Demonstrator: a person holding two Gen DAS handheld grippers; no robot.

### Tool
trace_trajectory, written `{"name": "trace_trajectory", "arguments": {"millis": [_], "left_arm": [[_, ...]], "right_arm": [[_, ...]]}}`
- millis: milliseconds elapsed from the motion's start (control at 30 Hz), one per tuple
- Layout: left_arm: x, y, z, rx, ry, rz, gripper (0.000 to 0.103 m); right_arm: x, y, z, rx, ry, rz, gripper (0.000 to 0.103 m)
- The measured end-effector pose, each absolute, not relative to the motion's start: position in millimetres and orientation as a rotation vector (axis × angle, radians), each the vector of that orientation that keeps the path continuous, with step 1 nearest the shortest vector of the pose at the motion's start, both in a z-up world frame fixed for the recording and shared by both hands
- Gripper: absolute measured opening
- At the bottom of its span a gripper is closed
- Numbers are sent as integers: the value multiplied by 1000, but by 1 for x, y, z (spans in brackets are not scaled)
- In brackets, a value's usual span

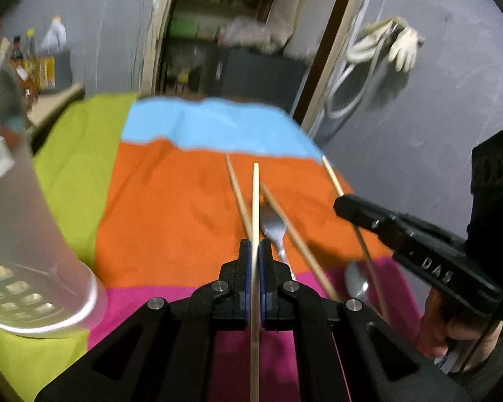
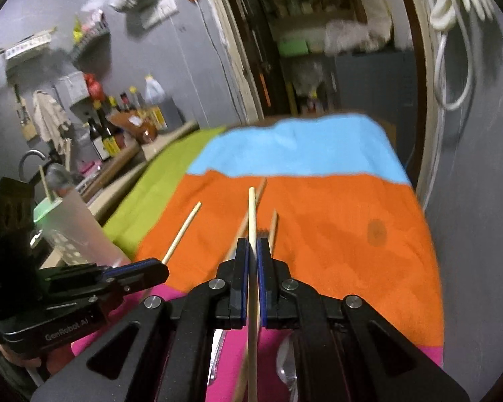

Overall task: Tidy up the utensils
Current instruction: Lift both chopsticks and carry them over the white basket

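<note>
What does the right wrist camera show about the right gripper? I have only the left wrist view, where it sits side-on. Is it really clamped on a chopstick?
Observer: Yes. In the right wrist view the right gripper is shut on a pale chopstick that sticks straight out ahead of it.
Operator: Is anything in the holder? I see only its frosted side.
Observer: The frosted holder has a green rim, and a thin stick stands up out of it.
Operator: Anything on the far right of the cloth?
Observer: A dark round stain on the orange panel.
</note>
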State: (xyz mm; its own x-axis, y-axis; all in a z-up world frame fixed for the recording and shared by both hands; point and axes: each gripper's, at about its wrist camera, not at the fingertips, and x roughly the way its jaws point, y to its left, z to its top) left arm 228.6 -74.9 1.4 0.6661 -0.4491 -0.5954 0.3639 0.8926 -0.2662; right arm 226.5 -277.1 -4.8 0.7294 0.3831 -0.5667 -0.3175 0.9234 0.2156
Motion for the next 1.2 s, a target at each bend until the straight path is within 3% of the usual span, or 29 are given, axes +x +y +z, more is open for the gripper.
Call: {"name": "trace_trajectory", "arguments": {"millis": [567, 1200], "left_arm": [[180, -31, 85, -170, 257, -348, 2], [168, 122, 146, -296, 45, -115, 2]], "right_arm": [[174, -221, 75, 92, 115, 409, 3], [199, -120, 119, 226, -26, 659, 3]]}}
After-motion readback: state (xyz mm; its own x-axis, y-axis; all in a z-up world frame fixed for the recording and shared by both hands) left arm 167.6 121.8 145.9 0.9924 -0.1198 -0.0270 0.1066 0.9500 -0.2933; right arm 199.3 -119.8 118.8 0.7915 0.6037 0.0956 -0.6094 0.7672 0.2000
